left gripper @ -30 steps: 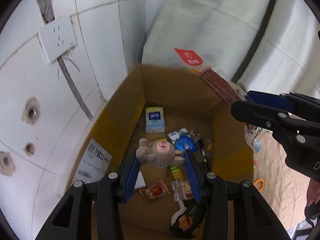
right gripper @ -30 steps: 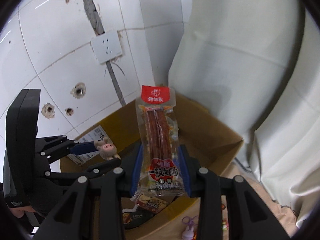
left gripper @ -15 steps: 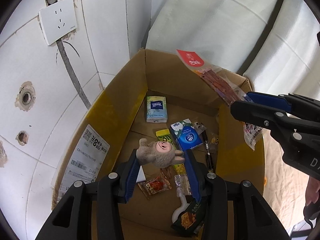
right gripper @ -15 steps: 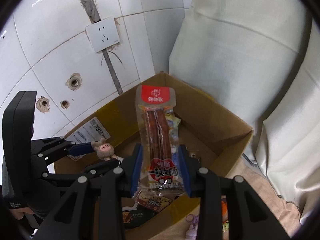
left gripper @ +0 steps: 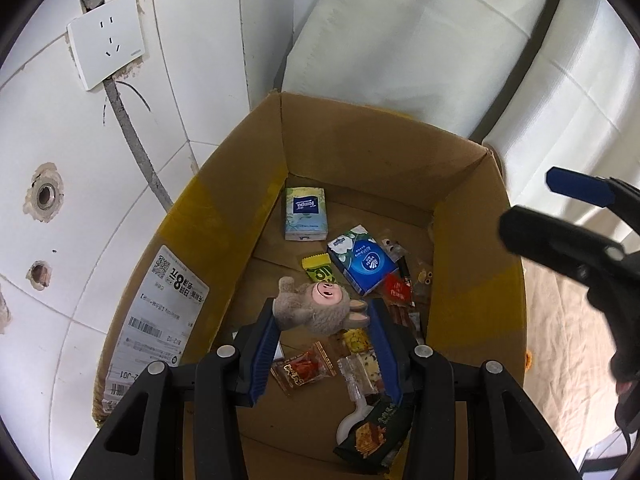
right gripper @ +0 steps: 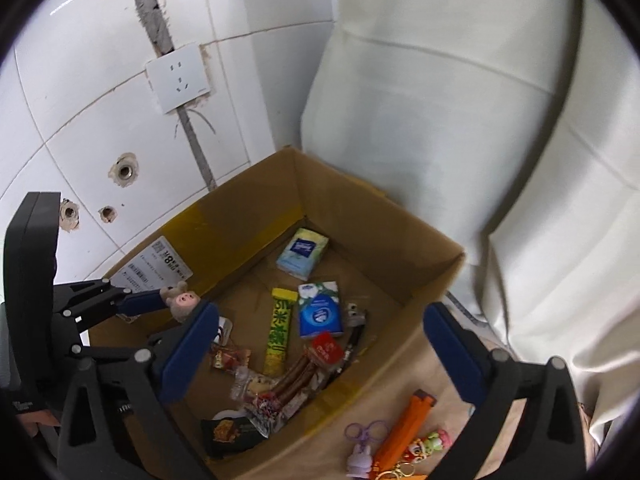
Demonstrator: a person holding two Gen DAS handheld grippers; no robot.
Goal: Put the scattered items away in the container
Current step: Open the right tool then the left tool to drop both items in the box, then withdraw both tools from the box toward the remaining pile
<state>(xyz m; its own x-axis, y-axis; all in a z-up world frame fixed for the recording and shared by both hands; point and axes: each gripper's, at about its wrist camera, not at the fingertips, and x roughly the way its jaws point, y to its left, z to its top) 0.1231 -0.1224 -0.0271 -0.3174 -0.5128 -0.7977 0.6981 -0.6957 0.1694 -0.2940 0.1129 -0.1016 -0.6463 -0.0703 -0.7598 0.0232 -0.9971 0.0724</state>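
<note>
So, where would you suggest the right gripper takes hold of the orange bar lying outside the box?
Probably the orange bar is best gripped across its narrow width near the middle, coming straight down from above. It lies flat on the cloth, long and slim, with small toys crowding its lower end. The right gripper is already open wide.

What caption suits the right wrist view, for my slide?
Right gripper open above cardboard box, sausage pack inside.
</note>
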